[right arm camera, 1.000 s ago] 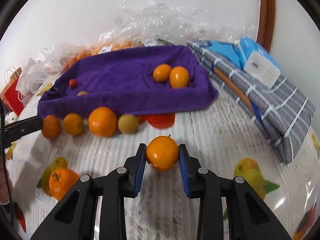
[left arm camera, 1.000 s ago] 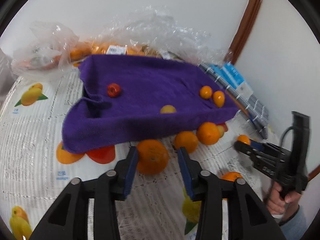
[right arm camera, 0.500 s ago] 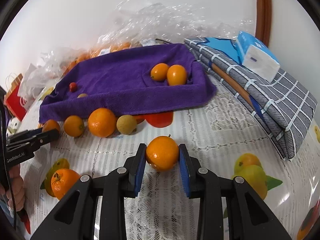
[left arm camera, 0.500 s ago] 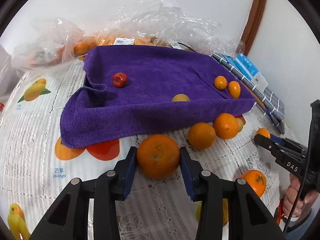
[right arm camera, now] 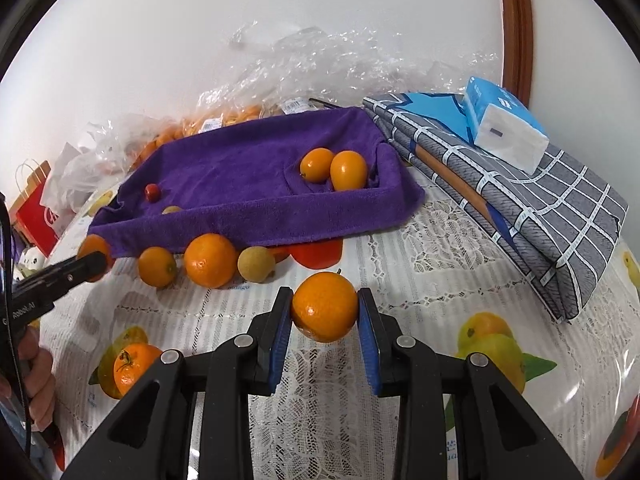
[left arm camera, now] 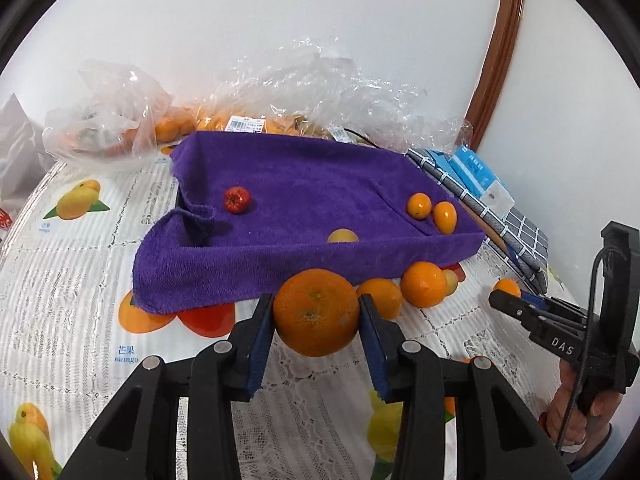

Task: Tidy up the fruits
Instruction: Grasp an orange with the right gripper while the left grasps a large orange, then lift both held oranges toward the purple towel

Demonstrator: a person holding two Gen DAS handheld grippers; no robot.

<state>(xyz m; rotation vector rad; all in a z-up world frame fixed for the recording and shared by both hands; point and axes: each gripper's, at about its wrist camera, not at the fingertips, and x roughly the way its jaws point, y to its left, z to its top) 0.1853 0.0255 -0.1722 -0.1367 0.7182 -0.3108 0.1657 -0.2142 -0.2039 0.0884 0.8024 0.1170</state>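
Left gripper (left arm camera: 316, 316) clamps a large orange (left arm camera: 316, 312); right gripper (right arm camera: 324, 310) (likewise closed) pinches a tangerine (right arm camera: 324, 306).

The table (right arm camera: 420, 240), under a lace fruit-print cloth, carries a purple towel-lined tray (right arm camera: 248, 216) beyond the claws, with loose oranges (right arm camera: 210, 260) along its near edge.
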